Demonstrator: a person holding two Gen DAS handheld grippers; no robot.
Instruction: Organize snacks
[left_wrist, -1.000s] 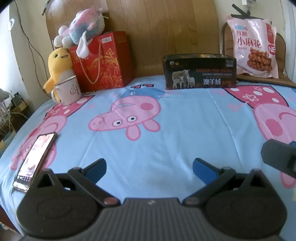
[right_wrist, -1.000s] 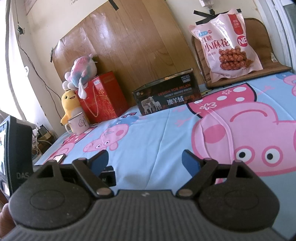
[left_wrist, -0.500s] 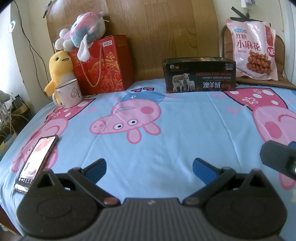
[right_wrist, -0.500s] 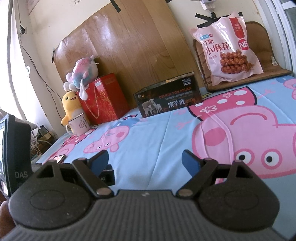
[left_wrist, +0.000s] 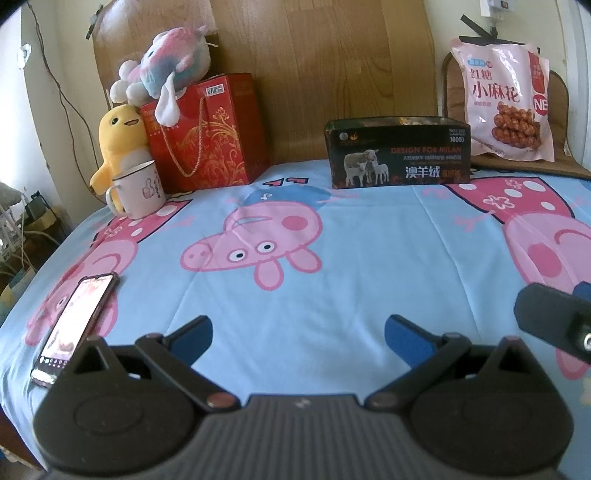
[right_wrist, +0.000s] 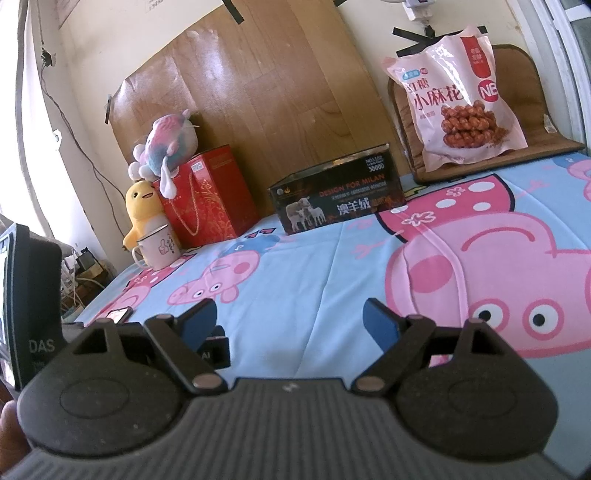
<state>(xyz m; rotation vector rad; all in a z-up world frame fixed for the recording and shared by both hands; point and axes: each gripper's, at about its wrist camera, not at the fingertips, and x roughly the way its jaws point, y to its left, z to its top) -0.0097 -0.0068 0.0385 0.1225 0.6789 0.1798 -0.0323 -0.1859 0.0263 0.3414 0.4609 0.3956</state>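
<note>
A pink snack bag (left_wrist: 506, 107) (right_wrist: 458, 99) printed with fried twists leans upright on a brown cushion at the back right. To its left a dark open-topped box (left_wrist: 397, 153) (right_wrist: 336, 192) with sheep on its side stands on the bed by the wooden headboard. My left gripper (left_wrist: 297, 336) is open over the blue cartoon bedsheet (left_wrist: 351, 266), nothing between its blue pads. My right gripper (right_wrist: 290, 321) is open too, low over the sheet and well short of the box. Part of the right gripper shows at the left wrist view's right edge.
A red gift bag (left_wrist: 207, 133) with a pastel plush on top, a yellow plush (left_wrist: 118, 136) and a white mug (left_wrist: 138, 190) stand at the back left. A phone (left_wrist: 75, 321) lies face up near the bed's left edge. A dark device (right_wrist: 29, 310) sits left of my right gripper.
Both views have shifted slightly, so the box and snack bag sit a little differently in frame. Both grippers stay open and nothing on the bed has moved.
</note>
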